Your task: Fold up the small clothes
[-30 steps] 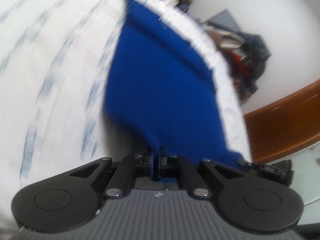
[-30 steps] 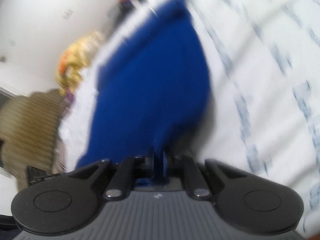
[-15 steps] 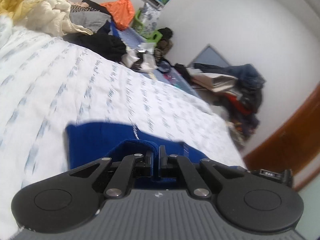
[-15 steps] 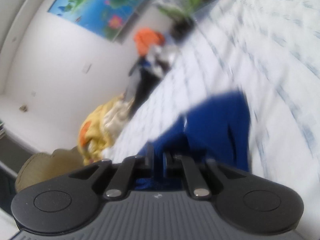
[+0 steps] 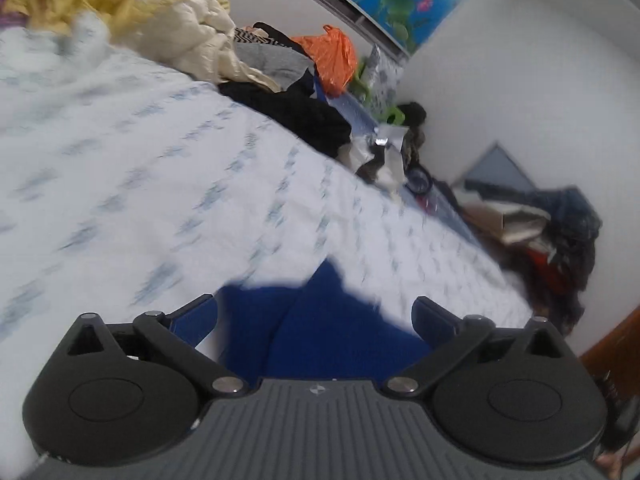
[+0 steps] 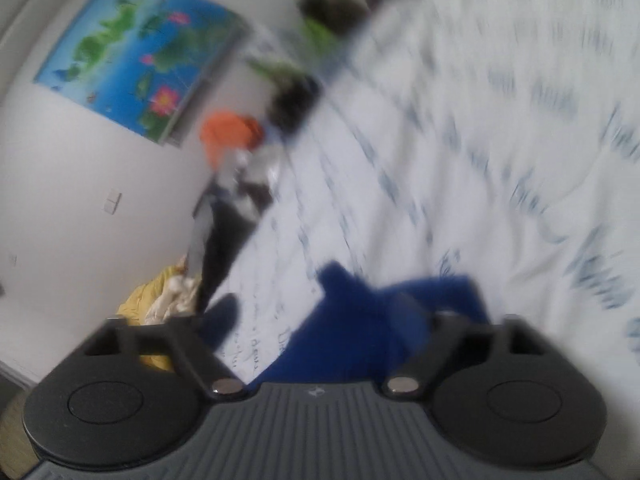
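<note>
A small dark blue garment (image 5: 320,324) lies folded over on the white patterned bedspread (image 5: 152,184), just ahead of both grippers. My left gripper (image 5: 316,312) is open, jaws spread wide on either side of the cloth, holding nothing. In the right wrist view the same blue garment (image 6: 372,320) lies between the spread jaws of my right gripper (image 6: 332,316), which is open too. That view is blurred by motion.
A pile of yellow, cream, grey and black clothes (image 5: 192,40) lies at the far edge of the bed, with an orange bag (image 5: 332,56) behind. More clothes and boxes (image 5: 552,224) lie against the white wall. A wooden door (image 5: 612,344) is at the right.
Both grippers carried the blue garment's edge over and down onto the bed, then opened and let it go. Both now sit low with the cloth lying loose between the jaws.
</note>
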Tool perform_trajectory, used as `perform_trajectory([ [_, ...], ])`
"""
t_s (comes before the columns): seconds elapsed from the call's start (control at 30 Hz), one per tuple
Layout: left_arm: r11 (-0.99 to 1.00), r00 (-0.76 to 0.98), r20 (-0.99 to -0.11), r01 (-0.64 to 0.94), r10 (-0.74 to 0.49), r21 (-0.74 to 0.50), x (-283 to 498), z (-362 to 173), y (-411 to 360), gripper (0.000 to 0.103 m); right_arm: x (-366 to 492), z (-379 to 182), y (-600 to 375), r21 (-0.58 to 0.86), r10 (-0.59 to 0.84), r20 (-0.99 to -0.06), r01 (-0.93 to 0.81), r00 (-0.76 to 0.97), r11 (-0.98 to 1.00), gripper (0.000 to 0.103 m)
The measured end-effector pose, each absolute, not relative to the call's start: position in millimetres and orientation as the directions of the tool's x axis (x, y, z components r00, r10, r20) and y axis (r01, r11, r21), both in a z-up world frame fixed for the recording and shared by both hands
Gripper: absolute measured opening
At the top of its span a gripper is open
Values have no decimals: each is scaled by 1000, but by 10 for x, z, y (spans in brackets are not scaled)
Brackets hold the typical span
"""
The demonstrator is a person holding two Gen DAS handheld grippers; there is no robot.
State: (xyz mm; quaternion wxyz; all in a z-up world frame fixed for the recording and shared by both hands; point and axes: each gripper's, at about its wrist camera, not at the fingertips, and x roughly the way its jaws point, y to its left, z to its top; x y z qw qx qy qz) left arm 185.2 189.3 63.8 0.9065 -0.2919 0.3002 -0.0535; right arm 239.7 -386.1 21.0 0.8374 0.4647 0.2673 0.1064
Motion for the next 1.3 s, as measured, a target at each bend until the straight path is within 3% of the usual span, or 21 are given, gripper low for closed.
perform_trajectory([
  [0.17,744,723,-584,-146,-370,-652,921,258,2015,92,1544,219,-3858,637,380,-566,95,732,765,96],
  [0.2,733,730,-564,-128,-386,-668,788,197,2000,93,1411,139,-3851,619,382,-603,109,701,778,96],
  [0.4,659,723,-494,-72,-483,-749,655,123,1747,92,961,25,-3533,686,505,-561,27,656,727,89],
  [0.43,663,727,-495,-74,-476,-745,674,128,1698,92,974,7,-3487,701,523,-551,19,651,713,83],
  [0.47,665,723,-499,-74,-477,-743,705,129,1664,90,1000,7,-3468,709,528,-549,26,648,705,52],
  [0.5,663,715,-506,-79,-483,-744,740,123,1634,78,1058,-28,-3473,721,534,-559,54,634,691,30],
  [0.53,660,704,-517,-92,-486,-746,782,102,1609,58,1137,-101,-3497,741,551,-574,97,606,665,15],
  [0.57,661,689,-535,-107,-489,-742,829,60,1588,46,1204,-181,-3546,773,572,-550,111,609,625,14],
  [0.6,676,671,-564,-126,-481,-726,886,26,1565,14,1238,-233,-3582,800,589,-524,118,615,588,13],
  [0.63,698,654,-599,-148,-461,-700,935,-5,1552,10,1263,-269,-3611,815,597,-512,129,618,565,12],
  [0.77,743,676,-606,-129,-419,-657,928,172,1541,7,1269,-120,-3540,763,559,-547,96,623,639,9],
  [0.97,753,703,-519,36,-487,-658,279,707,1593,6,766,338,-3697,752,574,-469,-38,672,658,9],
  [1.03,766,693,-537,33,-481,-643,2,704,1663,7,483,367,-3776,762,597,-455,-57,661,645,9],
  [1.13,823,644,-634,-11,-428,-567,-229,430,1766,7,123,237,-3786,787,637,-464,-45,615,616,10],
  [1.2,847,634,-676,-59,-377,-528,-285,332,1856,8,-22,122,-3662,726,613,-547,-41,570,686,14],
  [1.27,845,694,-628,-54,-352,-532,-247,478,1942,18,6,104,-3614,626,515,-646,5,564,780,16],
  [1.3,854,723,-606,-45,-330,-518,-178,597,1951,48,69,156,-3632,590,469,-661,19,585,807,16],
])
